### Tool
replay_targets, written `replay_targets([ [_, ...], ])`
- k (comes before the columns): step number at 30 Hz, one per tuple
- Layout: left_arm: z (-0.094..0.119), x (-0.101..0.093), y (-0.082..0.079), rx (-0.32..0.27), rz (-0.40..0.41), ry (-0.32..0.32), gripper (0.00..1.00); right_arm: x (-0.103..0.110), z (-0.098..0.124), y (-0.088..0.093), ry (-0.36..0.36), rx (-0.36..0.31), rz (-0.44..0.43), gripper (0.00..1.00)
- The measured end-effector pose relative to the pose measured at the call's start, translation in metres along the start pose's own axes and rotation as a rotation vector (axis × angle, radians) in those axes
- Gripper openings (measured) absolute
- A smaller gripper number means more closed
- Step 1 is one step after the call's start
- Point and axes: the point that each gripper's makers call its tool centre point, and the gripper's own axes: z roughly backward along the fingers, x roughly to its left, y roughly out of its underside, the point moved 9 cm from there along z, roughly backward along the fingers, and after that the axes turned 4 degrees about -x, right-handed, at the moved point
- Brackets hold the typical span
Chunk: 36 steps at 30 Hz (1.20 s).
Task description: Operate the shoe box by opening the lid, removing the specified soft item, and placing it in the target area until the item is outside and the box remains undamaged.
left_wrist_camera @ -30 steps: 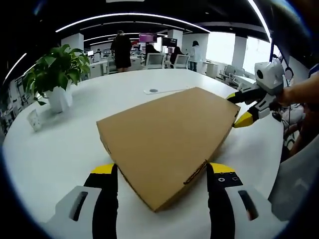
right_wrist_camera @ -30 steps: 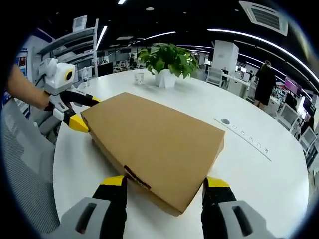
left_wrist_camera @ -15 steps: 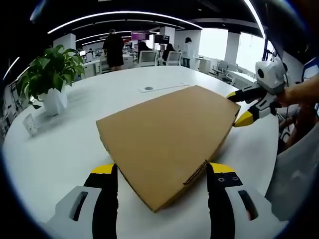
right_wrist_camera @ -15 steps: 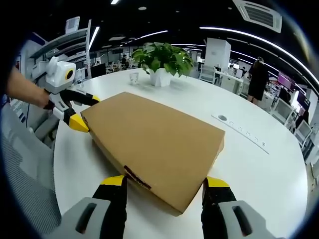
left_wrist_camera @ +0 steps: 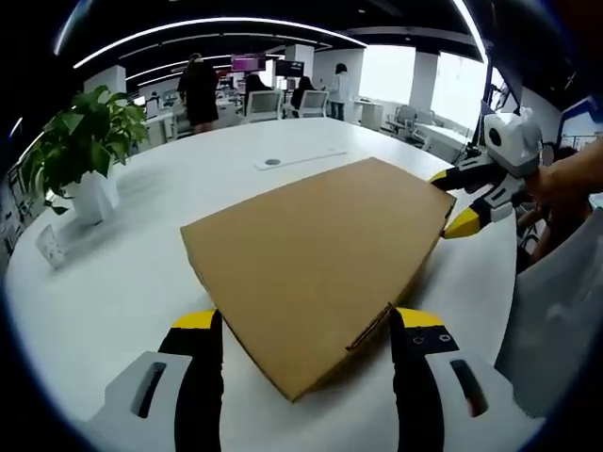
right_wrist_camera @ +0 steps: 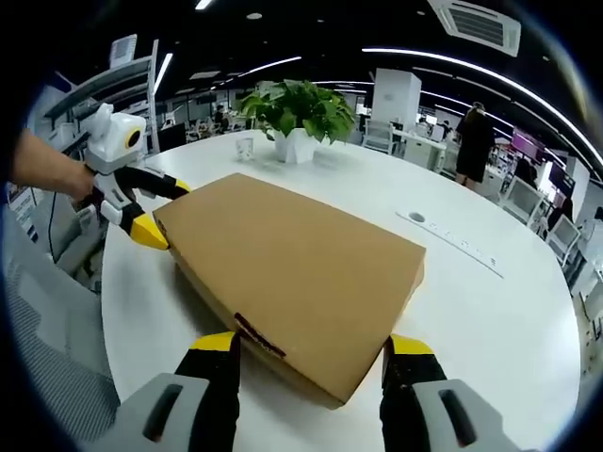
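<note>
Your left gripper: jaws apart, straddling near corner of cardboard shoe box. Your right gripper: same deal at opposite corner, jaws apart around it. Box lies flat on white round table, lid closed. Potted plant well apart behind.

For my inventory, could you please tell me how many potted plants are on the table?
1: the potted plant stands near the table's far edge, beyond the cardboard box. The box could hide small things behind it.
</note>
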Motion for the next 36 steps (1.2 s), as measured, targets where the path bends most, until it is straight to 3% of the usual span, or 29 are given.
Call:
replay_targets([
  [36,0.044,0.019,0.018,0.071,-0.052,0.066,0.75,0.066,0.001,-0.004,0.033,-0.009,-0.06,0.56],
])
